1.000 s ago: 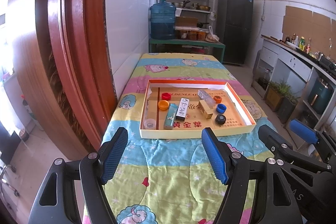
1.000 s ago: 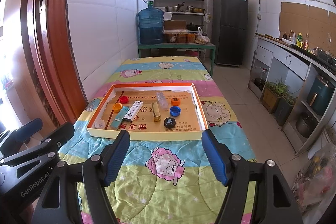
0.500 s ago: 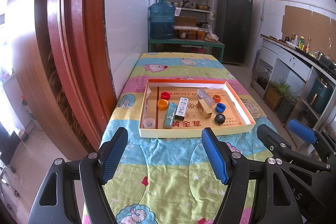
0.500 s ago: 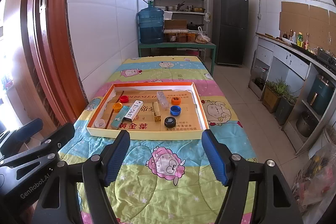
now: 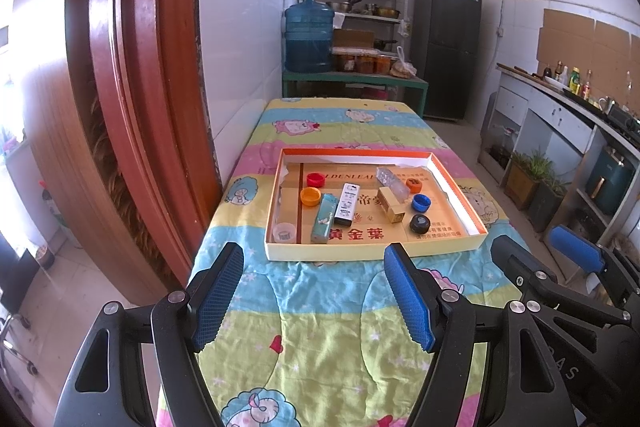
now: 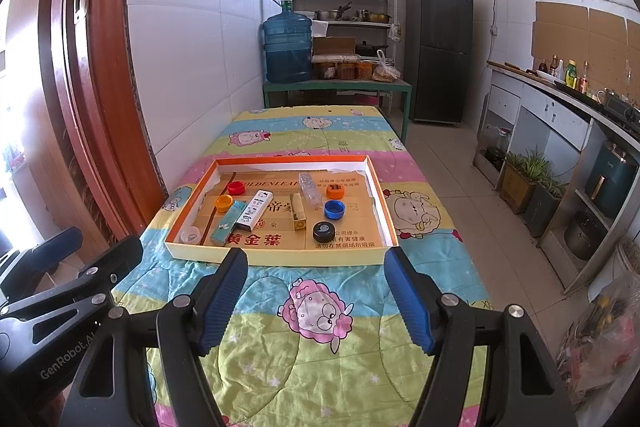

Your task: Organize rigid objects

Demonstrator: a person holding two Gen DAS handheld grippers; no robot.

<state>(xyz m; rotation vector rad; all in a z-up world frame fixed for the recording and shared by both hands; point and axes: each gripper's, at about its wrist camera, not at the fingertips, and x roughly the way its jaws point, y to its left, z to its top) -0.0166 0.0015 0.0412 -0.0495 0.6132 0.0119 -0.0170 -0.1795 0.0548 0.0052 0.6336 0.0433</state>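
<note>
A shallow cardboard tray (image 5: pixel 368 251) (image 6: pixel 280 257) lies on the cartoon-print cloth. It holds red (image 5: pixel 315 179), orange (image 5: pixel 310 195), blue (image 5: pixel 421 202) and black (image 5: pixel 419 223) bottle caps, a teal lighter (image 5: pixel 324 217), a white lighter (image 5: pixel 347 203), a small tan box (image 5: pixel 390 204), a clear plastic case (image 5: pixel 391 181), a small orange cap (image 5: pixel 414 183) and a clear cap (image 5: pixel 283 231). My left gripper (image 5: pixel 314 297) is open and empty, held above the cloth short of the tray's near rim. My right gripper (image 6: pixel 316 297) is open and empty beside it.
A tiled wall and a red wooden door frame (image 5: pixel 120 67) run along the table's left. A green bench with a blue water jug (image 5: pixel 308 39) stands beyond the far end. A counter (image 6: pixel 560 99) and potted plants line the right.
</note>
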